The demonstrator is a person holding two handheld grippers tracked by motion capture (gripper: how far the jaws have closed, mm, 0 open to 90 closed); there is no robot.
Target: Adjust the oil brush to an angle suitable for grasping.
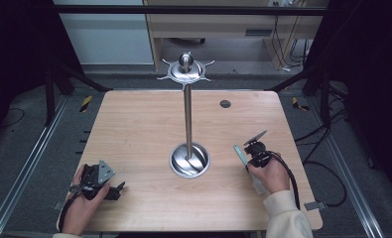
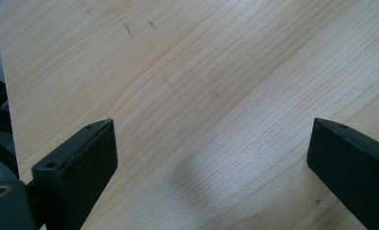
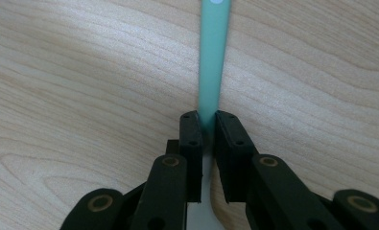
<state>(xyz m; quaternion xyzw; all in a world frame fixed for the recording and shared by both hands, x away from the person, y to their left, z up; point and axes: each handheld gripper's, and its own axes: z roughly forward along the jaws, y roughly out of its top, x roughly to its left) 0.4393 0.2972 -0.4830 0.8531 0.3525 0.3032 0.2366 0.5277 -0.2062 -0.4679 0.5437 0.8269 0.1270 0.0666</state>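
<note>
Only a plain, unlettered green handle point(image 3: 210, 57) between right gripper point(image 3: 207, 117) jaws.

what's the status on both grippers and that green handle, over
Right gripper shut on the green handle, low over the table. Left gripper open, nothing between its jaws. Metal stand at table centre, apart from both; nothing in the way.

floor: grey carpet point(image 1: 30, 144); back: wooden desk point(image 1: 208, 25); walls: dark

Left gripper point(image 1: 115, 191) low at the near left, jaws wide apart; right gripper point(image 3: 207, 120) nearly closed, jaws pinched.
</note>
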